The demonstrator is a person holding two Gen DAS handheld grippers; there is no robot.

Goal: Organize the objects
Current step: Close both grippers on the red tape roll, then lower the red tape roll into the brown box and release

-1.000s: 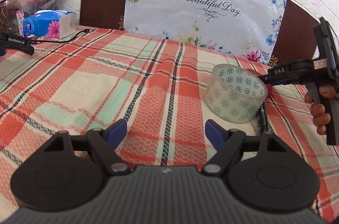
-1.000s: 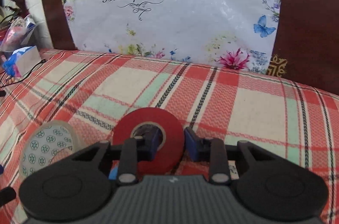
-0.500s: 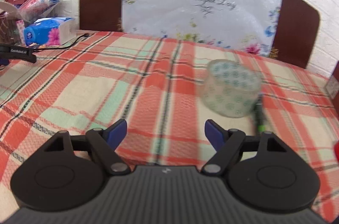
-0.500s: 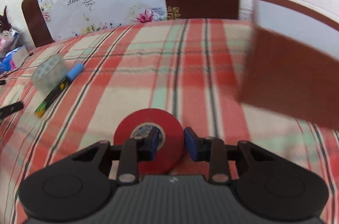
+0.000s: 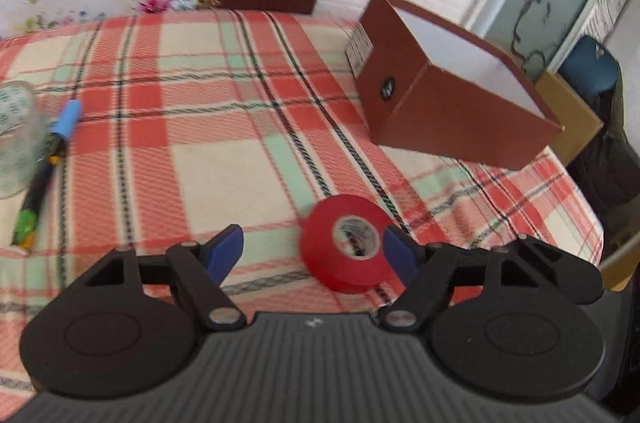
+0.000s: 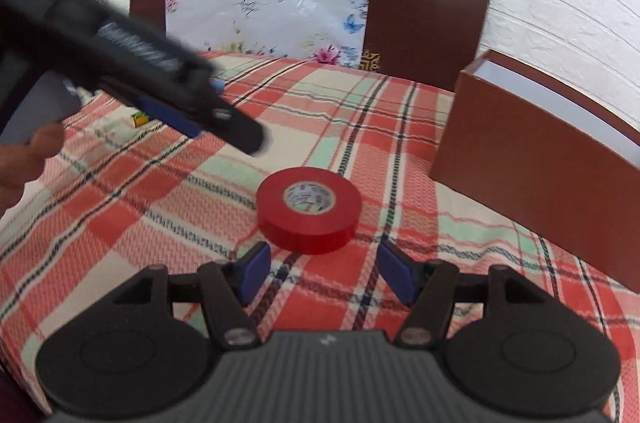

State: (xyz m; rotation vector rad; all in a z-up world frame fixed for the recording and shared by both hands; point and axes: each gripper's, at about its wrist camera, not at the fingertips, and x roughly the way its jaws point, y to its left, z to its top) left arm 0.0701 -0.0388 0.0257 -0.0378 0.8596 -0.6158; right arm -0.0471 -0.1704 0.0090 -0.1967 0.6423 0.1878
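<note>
A red tape roll [image 6: 309, 209] lies flat on the plaid tablecloth [image 6: 168, 191], just beyond the tips of my right gripper [image 6: 325, 265]. Its jaws are opening and nothing is between the pads. In the left wrist view the red tape roll [image 5: 346, 243] shows in the gap of my left gripper [image 5: 312, 248], close to the right finger. Those jaws are closing, but the pads do not press on the roll. The right wrist view shows the left gripper's blurred body [image 6: 120, 43] hovering to the roll's upper left. An open brown box [image 5: 440, 103] stands to the right.
A clear patterned tape roll [image 5: 16, 135] and a blue-capped marker [image 5: 44, 159] lie at the left. A brown chair back [image 6: 424, 11] with a floral plastic cover [image 6: 264, 3] stands behind the table. The table's edge [image 5: 580, 223] drops off at the right. A hand [image 6: 24, 159] holds the left gripper.
My right gripper carried the red tape to the right near the brown box, set it on the cloth and opened. My left gripper swung right, from the clear tape to the red roll.
</note>
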